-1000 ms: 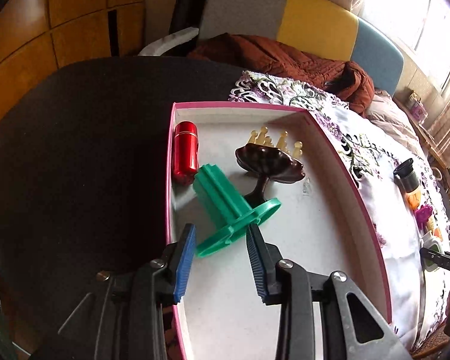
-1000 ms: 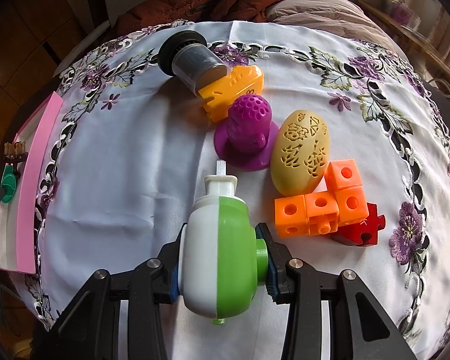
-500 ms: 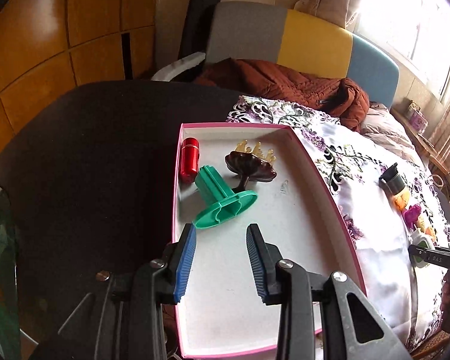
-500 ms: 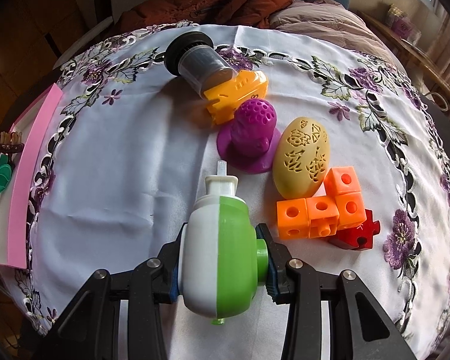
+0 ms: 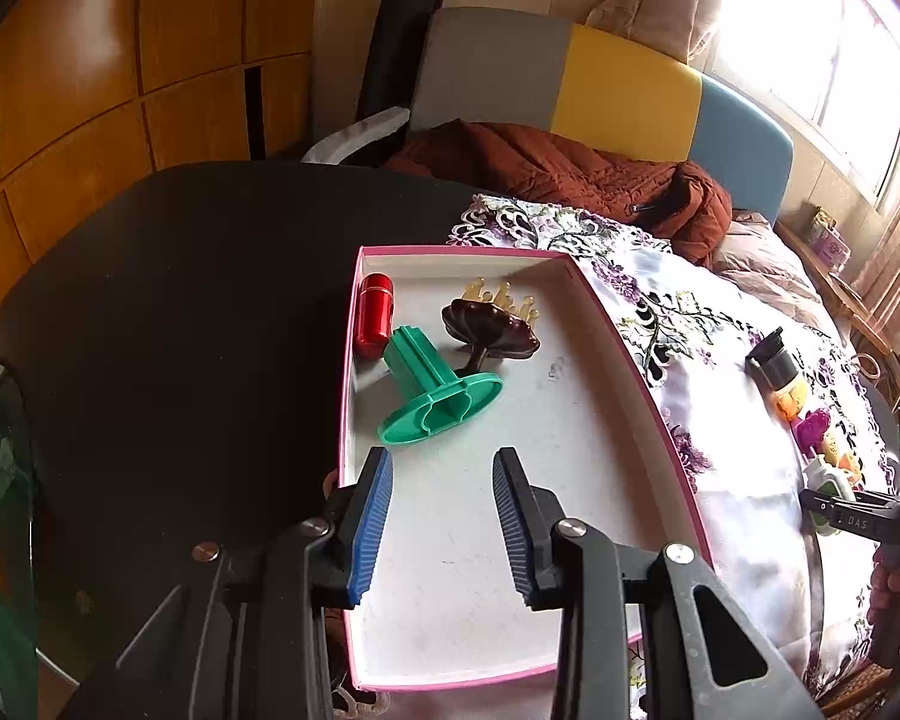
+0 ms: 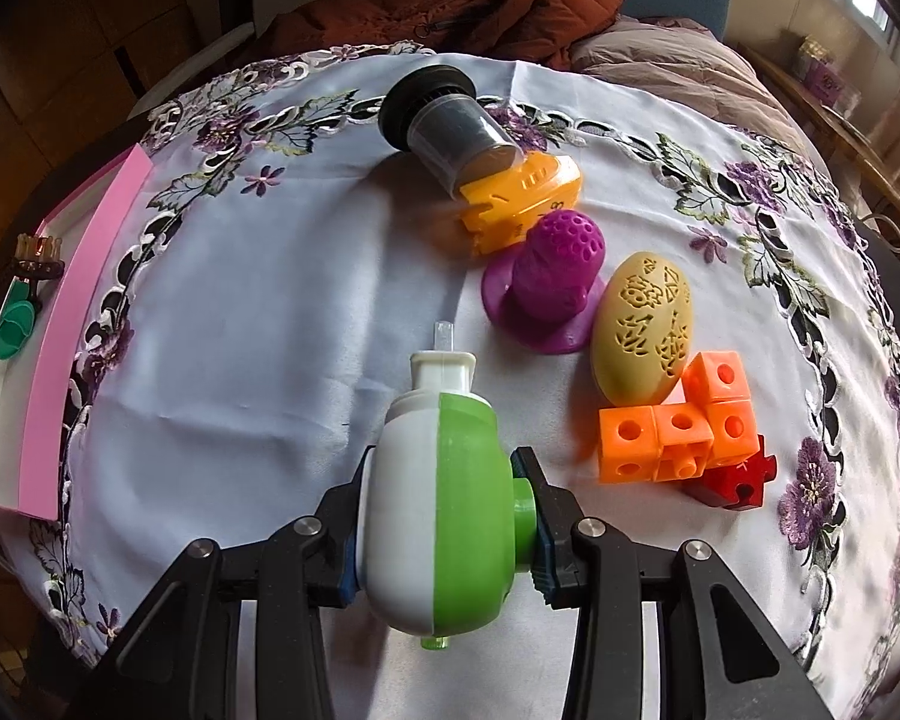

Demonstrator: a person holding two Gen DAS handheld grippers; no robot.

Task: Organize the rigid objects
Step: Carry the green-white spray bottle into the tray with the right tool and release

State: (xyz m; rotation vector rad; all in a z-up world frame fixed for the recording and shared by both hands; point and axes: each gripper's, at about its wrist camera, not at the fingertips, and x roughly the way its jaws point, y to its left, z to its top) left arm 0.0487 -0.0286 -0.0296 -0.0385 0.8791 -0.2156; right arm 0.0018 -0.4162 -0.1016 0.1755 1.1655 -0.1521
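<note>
Tray [image 5: 618,354]: pink-rimmed, white floor, centre of the left wrist view; half on the dark table [image 5: 180,300], half on the floral cloth [image 5: 720,360].
Tray contents: red cylinder [image 5: 373,315] lying along the left wall; green spool [image 5: 432,390] on its side just right of it, flange toward the camera; brown comb [image 5: 491,327] behind the spool, pale teeth toward the far wall. Comb's stem looks to touch the spool's flange; cannot confirm.
Left gripper [image 5: 441,534]: lower centre of its view, over the tray's near half. Jaws spread, blue pads apart, nothing between them.
Right gripper [image 6: 444,516]: lower centre of its view, pinching the white-and-green toy [image 6: 441,498] by its sides; nozzle points up-frame, away from the camera.
Cloth, right wrist view: black-lidded jar [image 6: 450,126] on its side at upper centre, mouth against the yellow piece [image 6: 525,201].
Purple toy [image 6: 549,282]: upright on a round base, just below the yellow piece.
Egg [image 6: 642,327]: tan, pierced pattern, right of the purple toy and touching its base.
Orange cubes [image 6: 675,426]: joined cluster at centre right, below the egg.
Red block [image 6: 735,480]: tucked against the cubes' lower right.
Tray in right wrist view: at the left edge.
</note>
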